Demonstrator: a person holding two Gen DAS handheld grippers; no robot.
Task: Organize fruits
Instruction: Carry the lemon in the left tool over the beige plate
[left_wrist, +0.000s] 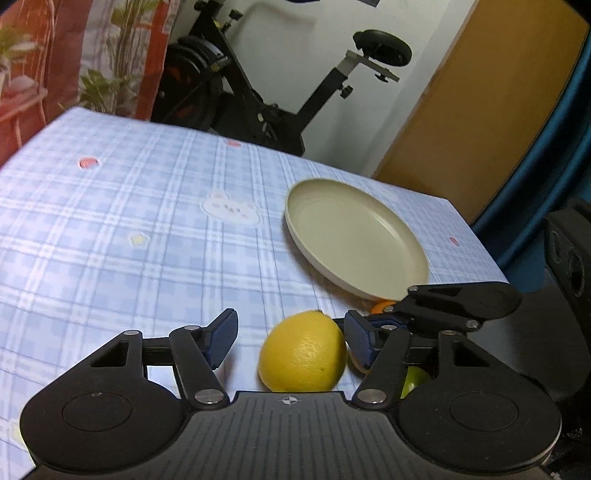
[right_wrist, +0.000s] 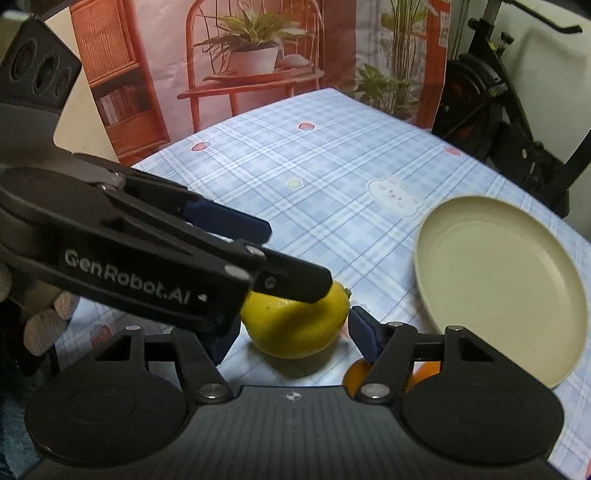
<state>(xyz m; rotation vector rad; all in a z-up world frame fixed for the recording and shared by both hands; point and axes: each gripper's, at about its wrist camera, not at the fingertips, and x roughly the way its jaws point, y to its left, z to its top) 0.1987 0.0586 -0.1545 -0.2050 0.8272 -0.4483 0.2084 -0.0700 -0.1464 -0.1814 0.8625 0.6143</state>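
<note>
The lemon sits on the counter beside the empty plate — both the left claw and the right claw straddle it, pads apart, not gripping

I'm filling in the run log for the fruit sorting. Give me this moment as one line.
left gripper: open around lemon | right gripper: open by same lemon | plate: empty | orange: on table
</note>
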